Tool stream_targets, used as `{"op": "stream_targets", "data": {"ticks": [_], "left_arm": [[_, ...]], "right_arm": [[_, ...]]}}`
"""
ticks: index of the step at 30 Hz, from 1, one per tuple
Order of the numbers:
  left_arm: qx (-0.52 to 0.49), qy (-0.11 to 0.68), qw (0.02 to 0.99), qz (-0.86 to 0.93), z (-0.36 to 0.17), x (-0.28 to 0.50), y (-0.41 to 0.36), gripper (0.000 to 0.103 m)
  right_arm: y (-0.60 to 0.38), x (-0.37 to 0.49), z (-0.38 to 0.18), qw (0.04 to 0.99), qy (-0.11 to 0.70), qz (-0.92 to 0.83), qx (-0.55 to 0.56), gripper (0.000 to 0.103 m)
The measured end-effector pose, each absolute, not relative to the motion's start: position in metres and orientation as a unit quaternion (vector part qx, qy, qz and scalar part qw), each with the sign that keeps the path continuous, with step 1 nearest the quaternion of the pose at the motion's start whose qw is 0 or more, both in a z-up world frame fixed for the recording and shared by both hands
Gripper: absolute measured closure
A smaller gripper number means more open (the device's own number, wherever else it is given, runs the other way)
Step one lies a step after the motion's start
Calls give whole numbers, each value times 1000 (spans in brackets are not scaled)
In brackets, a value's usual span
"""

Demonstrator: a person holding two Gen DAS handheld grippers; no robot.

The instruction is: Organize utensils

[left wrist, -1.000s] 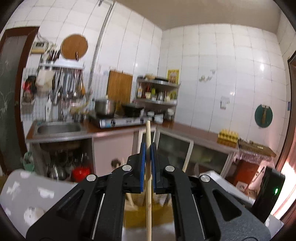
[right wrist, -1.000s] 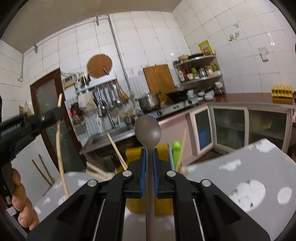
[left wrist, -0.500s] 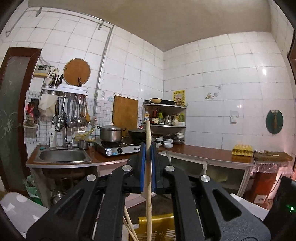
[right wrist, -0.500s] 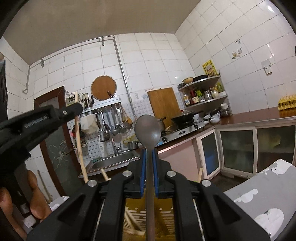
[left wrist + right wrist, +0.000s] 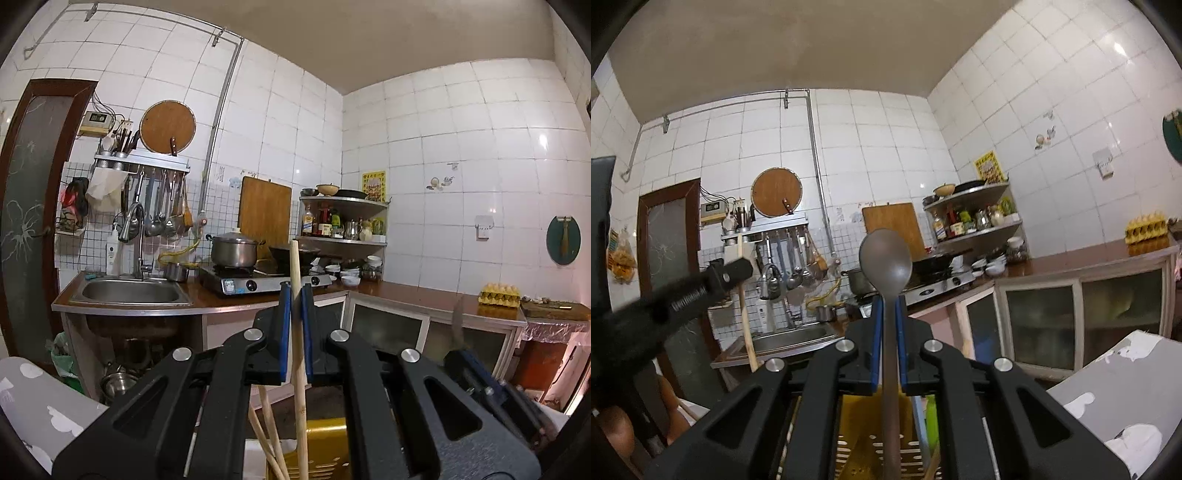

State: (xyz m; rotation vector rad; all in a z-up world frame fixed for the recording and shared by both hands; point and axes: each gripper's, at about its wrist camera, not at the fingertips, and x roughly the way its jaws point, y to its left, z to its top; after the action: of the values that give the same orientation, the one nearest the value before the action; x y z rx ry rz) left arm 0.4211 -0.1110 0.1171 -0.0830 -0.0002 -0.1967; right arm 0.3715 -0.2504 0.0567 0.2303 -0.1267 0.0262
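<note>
Currently, both utensils were held aloft above a yellow slotted utensil holder (image 5: 875, 448) that was seen low in both wrist views. The left hand-held gripper (image 5: 294, 325) was pinched on a wooden chopstick (image 5: 297, 332), which stood nearly upright between the blue pads (image 5: 284, 328); its lower end reached down toward the holder, where other loose chopsticks (image 5: 267, 435) leaned. The right hand-held gripper (image 5: 886, 332) was clamped on the handle of a grey metal spoon (image 5: 885, 258), bowl uppermost, with the handle running down over the holder. The grey patterned worktop (image 5: 1115, 387) was seen beside the holder. Several risks were judged. The chopstick was gripped on a thin, round shaft, so it could pivot or slip between the pads if tipped. The leaning chopsticks could be struck on descent, and the stick deflected out of its compartment. Since the two grippers were held near each other, as the right wrist view showed, a collision was thought possible if both were lowered together. Which compartment lay beneath each utensil could not be told.
</note>
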Motion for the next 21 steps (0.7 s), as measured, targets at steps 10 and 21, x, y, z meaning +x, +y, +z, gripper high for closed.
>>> {"op": "stream_targets", "data": {"ticks": [10, 21], "left_arm": [[-33, 11, 996, -85, 106, 420, -108, 97], [-41, 44, 996, -68, 125, 393, -76, 40]], "right_arm": [[-235, 364, 57, 995, -73, -10, 71, 92], [-246, 351, 71, 998, -9, -18, 52, 61]]}}
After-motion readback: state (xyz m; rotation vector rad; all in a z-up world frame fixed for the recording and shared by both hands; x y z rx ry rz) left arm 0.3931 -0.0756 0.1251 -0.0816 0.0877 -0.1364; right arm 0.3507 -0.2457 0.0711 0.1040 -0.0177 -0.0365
